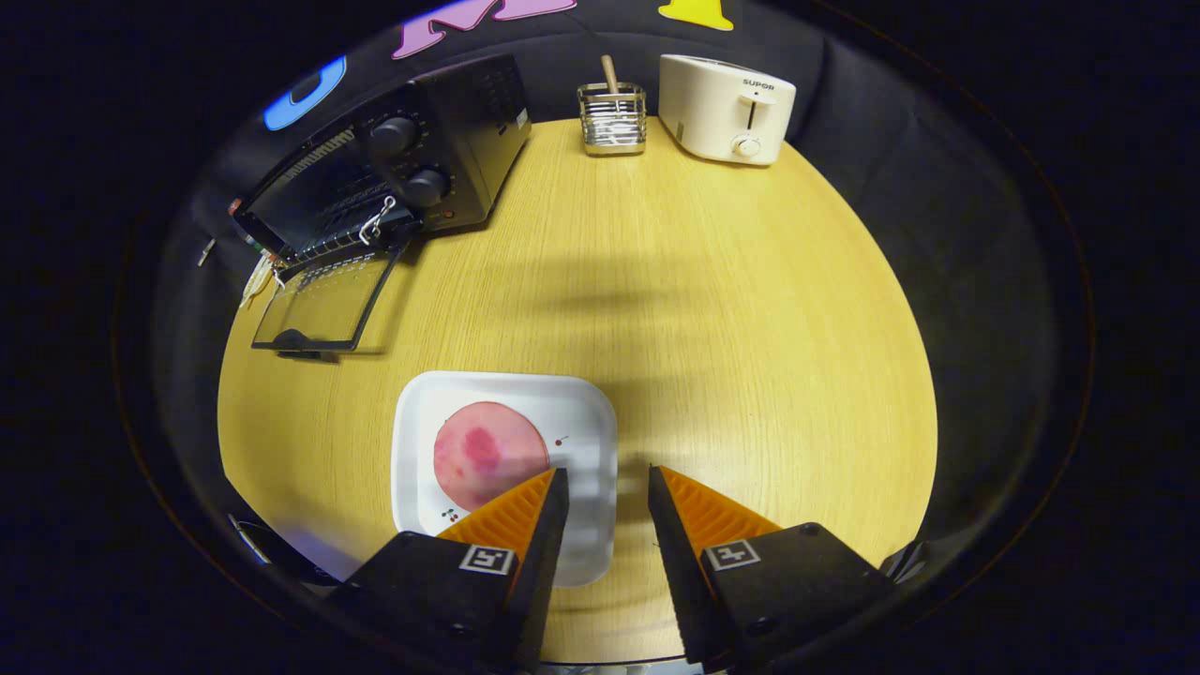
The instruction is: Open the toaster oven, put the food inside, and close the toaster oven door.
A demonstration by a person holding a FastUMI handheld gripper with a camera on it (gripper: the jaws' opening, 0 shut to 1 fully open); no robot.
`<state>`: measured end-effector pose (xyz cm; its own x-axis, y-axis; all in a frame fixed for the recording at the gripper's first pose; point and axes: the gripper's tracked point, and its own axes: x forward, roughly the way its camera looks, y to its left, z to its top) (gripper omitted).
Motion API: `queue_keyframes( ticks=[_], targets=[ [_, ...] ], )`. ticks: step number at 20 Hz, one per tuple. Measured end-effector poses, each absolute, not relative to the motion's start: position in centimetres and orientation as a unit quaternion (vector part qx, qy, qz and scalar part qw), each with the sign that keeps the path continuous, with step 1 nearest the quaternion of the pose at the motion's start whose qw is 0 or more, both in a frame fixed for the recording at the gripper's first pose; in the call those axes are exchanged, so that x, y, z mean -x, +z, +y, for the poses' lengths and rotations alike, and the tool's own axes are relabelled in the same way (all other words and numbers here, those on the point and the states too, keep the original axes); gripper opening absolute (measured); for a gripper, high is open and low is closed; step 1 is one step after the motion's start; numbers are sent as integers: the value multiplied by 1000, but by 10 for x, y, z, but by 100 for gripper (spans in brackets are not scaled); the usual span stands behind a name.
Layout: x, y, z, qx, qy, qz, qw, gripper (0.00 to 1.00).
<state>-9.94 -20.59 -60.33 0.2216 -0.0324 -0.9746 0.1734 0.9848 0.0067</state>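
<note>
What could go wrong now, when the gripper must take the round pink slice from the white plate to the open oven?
1. The round pink slice of food lies flat on the square white plate, so the open gripper may slide over it or push the plate.
2. The black toaster oven stands beyond the plate with its glass door folded down on the wooden table; the gripper may bump that door while reaching in.

Round wooden table — toaster oven, door down; white plate; wire utensil holder; toaster
</note>
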Motion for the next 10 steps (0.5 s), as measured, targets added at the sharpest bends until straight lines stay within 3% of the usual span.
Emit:
queue_keyframes(
  ticks=[4, 6, 10],
  targets=[
    [108, -618, -209, -54, -56, 645, 761, 46],
    [105, -618, -211, -59, -61, 650, 755, 15],
    [109, -622, -208, -84, -39, 675, 732, 14]
  ],
)
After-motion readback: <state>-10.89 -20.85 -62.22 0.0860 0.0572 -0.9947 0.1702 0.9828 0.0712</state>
